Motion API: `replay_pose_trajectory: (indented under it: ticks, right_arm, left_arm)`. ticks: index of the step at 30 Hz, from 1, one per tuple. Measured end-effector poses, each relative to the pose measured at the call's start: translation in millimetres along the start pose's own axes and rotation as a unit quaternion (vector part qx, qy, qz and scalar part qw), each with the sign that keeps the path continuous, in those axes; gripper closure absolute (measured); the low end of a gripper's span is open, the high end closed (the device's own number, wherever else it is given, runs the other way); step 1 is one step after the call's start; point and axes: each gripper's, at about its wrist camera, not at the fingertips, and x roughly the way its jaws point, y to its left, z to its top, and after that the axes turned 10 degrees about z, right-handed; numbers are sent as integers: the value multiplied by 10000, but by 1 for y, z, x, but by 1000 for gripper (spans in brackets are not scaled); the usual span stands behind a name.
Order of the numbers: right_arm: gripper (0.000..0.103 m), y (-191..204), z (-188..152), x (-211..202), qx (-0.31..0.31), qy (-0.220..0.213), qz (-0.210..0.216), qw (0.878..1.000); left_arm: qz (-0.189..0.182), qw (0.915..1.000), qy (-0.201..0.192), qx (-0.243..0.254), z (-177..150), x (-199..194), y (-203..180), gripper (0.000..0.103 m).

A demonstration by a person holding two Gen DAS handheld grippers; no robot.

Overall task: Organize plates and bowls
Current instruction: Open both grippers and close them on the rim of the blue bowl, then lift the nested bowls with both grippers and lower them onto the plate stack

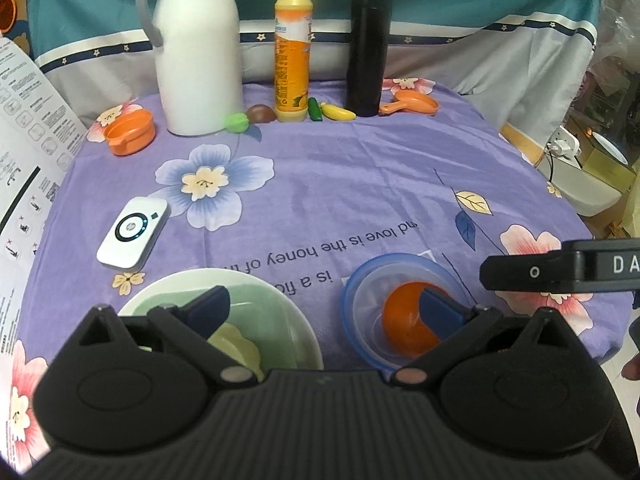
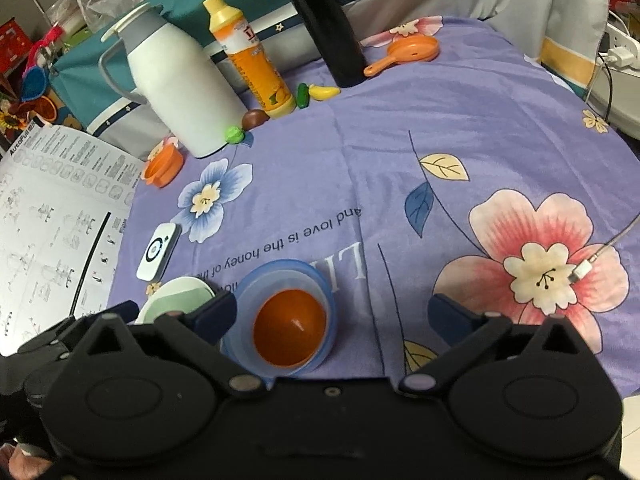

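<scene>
The left gripper is hovering with jaws spread wide above a white plate carrying a green dish. Beside it, a blue-rimmed clear bowl is holding an orange bowl.

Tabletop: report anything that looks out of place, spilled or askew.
Nothing is spilled or tipped. One oddity: a loose white cable plug lies on the purple tablecloth, right of the blue bowl holding the orange bowl.
</scene>
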Motion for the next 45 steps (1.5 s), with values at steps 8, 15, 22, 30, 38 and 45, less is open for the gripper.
replay_pose_trajectory:
  ticks: [8, 15, 22, 30, 38, 45]
  right_arm:
    - [0, -3, -3, 3, 65, 67, -119, 9999]
    - [0, -6, -3, 14, 236, 219, -193, 9993]
    - [0, -13, -5, 26, 513, 347, -217, 9978]
    - [19, -17, -4, 38, 612, 382, -75, 9974]
    - [51, -10, -7, 51, 427, 578, 60, 9974]
    - [69, 0, -7, 53, 69, 542, 75, 9985]
  left_arm:
    - [0, 9999, -88, 130, -9, 5, 0, 0]
    - [-96, 9994, -79, 312, -13, 17, -7, 0]
    - [-337, 9988, 8, 355, -10, 32, -13, 13]
    - [-585, 9972, 304, 351, -9, 50, -17, 34]
    - [-710, 9952, 530, 423, -10, 60, -24, 63]
    - [-690, 9953, 482, 473, -9, 60, -30, 67]
